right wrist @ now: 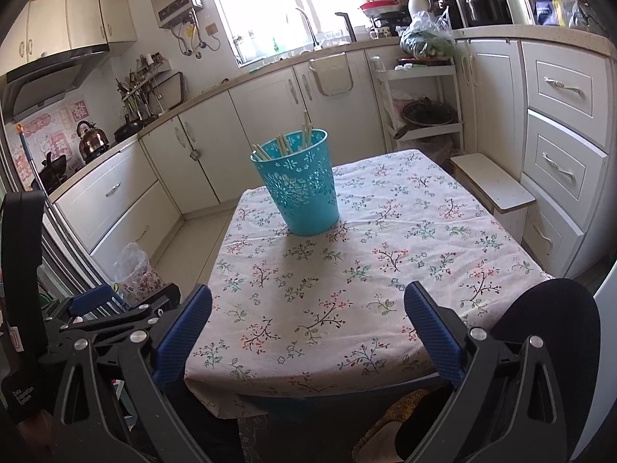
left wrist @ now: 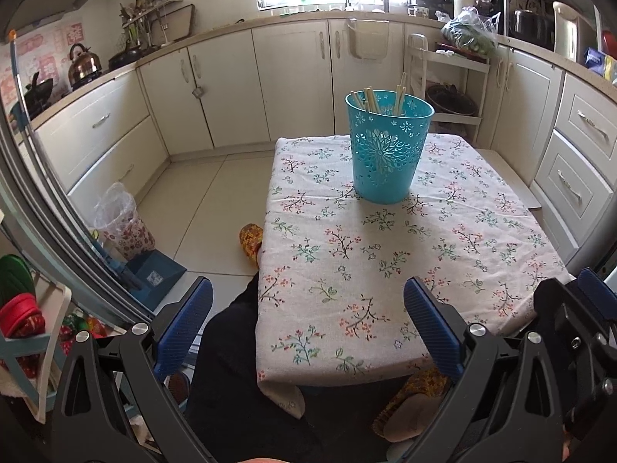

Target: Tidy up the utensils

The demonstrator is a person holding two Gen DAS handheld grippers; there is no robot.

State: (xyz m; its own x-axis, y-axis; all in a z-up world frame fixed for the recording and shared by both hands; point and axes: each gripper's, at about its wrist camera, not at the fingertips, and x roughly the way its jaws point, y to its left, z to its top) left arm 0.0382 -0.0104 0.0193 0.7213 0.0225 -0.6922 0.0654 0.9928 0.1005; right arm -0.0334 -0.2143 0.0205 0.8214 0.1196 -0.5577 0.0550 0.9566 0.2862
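Observation:
A turquoise cut-out bucket [left wrist: 387,150] stands on the far half of a small table with a floral cloth [left wrist: 385,277]. Several pale wooden chopsticks [left wrist: 399,94] stand inside it. It also shows in the right wrist view [right wrist: 304,189], with the chopsticks [right wrist: 306,131] sticking out of it. My left gripper [left wrist: 308,324] is open and empty, held at the table's near left corner. My right gripper [right wrist: 308,328] is open and empty over the table's near edge [right wrist: 308,378]. The right gripper's blue finger also shows at the left view's right side [left wrist: 594,285].
White kitchen cabinets [left wrist: 231,88] run along the back and both sides. A bagged floral bin [left wrist: 123,223] and a blue dustpan [left wrist: 154,274] stand on the floor to the left. A white step stool [right wrist: 493,185] sits to the right of the table. A slippered foot [left wrist: 250,239] is by the table.

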